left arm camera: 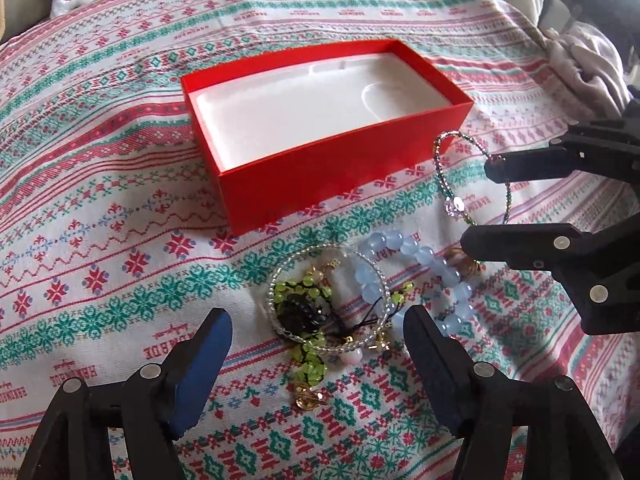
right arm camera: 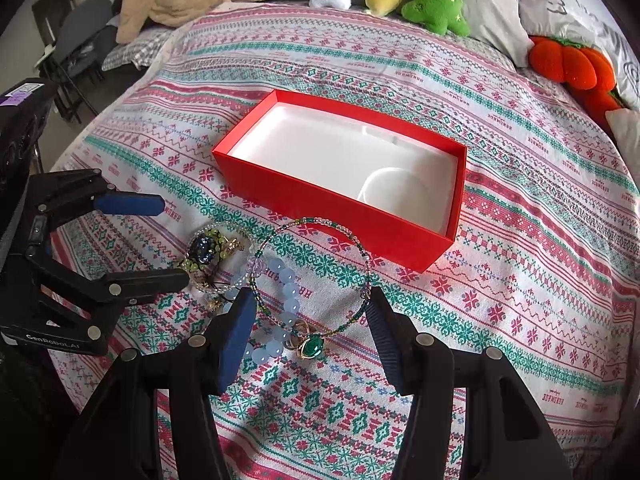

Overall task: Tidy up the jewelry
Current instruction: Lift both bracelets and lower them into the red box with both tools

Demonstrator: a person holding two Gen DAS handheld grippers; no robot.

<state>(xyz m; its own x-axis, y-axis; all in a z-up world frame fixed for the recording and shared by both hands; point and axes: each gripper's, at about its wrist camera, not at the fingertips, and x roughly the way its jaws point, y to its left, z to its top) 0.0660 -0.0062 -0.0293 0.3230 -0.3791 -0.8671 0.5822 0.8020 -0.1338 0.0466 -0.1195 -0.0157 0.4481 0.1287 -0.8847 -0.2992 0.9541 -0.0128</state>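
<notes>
A patterned bedspread (right arm camera: 520, 240) is spread over the bed, and a red box (right arm camera: 320, 204) with a white insert is set open on it. Just in front of the box, a heap of jewelry (left arm camera: 332, 312) is seen. The left gripper (left arm camera: 318, 340) is held wide open over it, grasping nothing. The right gripper (right arm camera: 312, 316) is likewise spread wide around the green beaded bracelet (right arm camera: 320, 222), whose far side looks raised off the bedspread; whether it is touched by the fingers cannot be told.

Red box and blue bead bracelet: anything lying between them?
In the right wrist view, the thin green beaded bangle arcs across that stretch, between the red box and blue bead bracelet. Otherwise only patterned bedspread.
</notes>
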